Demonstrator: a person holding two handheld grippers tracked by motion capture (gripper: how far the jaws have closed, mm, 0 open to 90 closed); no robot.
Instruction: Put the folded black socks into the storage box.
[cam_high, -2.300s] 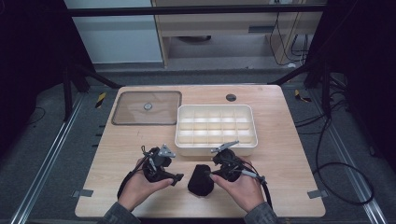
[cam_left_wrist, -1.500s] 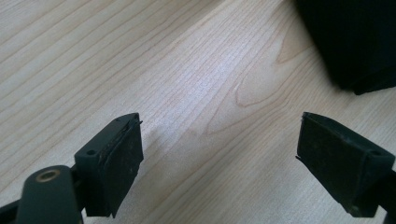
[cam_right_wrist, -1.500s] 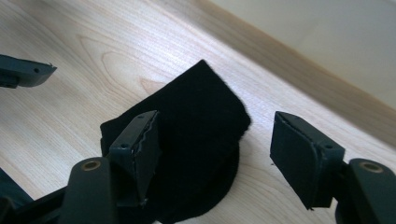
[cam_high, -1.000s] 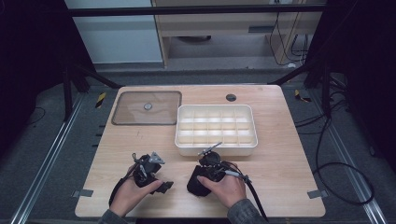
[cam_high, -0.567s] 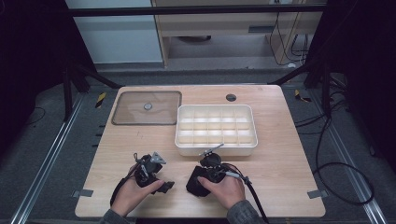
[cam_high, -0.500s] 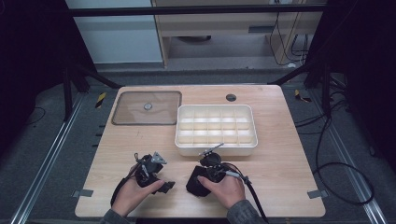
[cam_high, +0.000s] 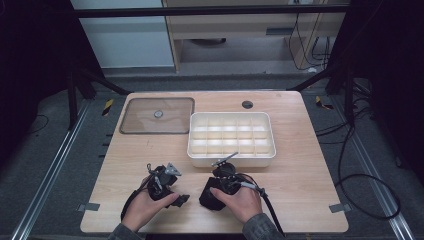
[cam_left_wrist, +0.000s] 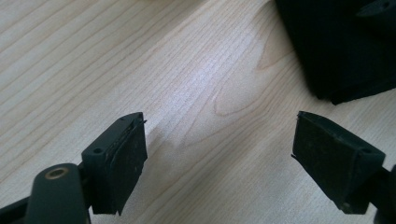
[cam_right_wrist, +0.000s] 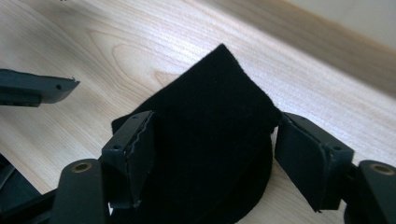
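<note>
Compared with the view from a little over two seconds ago: both hands pulled back from the white divided tray (cam_high: 231, 134) toward the near table edge, and the right hand shifted left onto the black cloth, which then lay between the two hands. Since a second ago, almost nothing moved; right jaws just opened a little further, the cloth between them.

Black cloth (cam_high: 211, 194) on the wooden table (cam_high: 300, 165), just short of the tray's near rim and slightly left of its middle, under the right hand. Seen in the right gripper view: matte, felt-like black fabric (cam_right_wrist: 212, 140), folded, with a pointed corner rising away from the camera and a rounded lower edge lying flat on the wood.

Right gripper (cam_right_wrist: 212, 156) astride the cloth, one jaw at each side edge; right jaw touching the cloth's corner, left jaw against the fabric's edge; whether the pads truly pinch it cannot be told.

Left gripper (cam_left_wrist: 219, 154) released, jaws wide apart over bare wood, nothing between them; edge of the black cloth (cam_left_wrist: 336, 46) visible farther off at upper right. From above, left gripper (cam_high: 181, 200) left of the cloth, farther from the tray than the right.

Clear lid (cam_high: 157, 115) flat on the table, just left of the tray.
</note>
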